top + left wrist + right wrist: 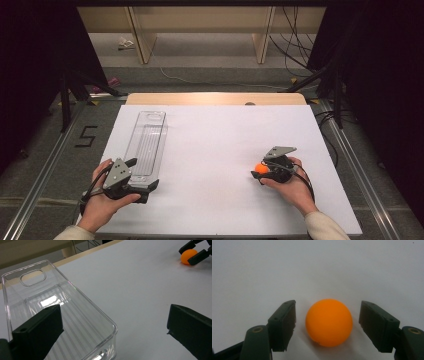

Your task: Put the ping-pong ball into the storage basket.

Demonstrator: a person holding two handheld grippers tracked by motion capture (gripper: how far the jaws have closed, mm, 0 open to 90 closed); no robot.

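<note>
An orange ball (328, 322) sits on the white table surface (215, 150) at the lower centre of the right gripper view, between the two black jaws of the right gripper (327, 326). A narrow gap shows on each side of the ball, so the pads do not press on it and nothing is gripped; the jaws stand partway in, neither wide nor shut. In the high view the ball (261, 168) lies at the right of centre, in the lower half of the frame, with the right gripper (262, 171) around it and the person's right hand (290, 185) behind. At the lower left of that view the left gripper (141, 179) rests at the near end of a clear plastic tray (147, 142), a long narrow box that runs away toward the upper left. In the left gripper view the jaws stand wide apart, one over the tray's (75, 290) inside and one over bare table, holding nothing. The tray and the ball are well apart.
</note>
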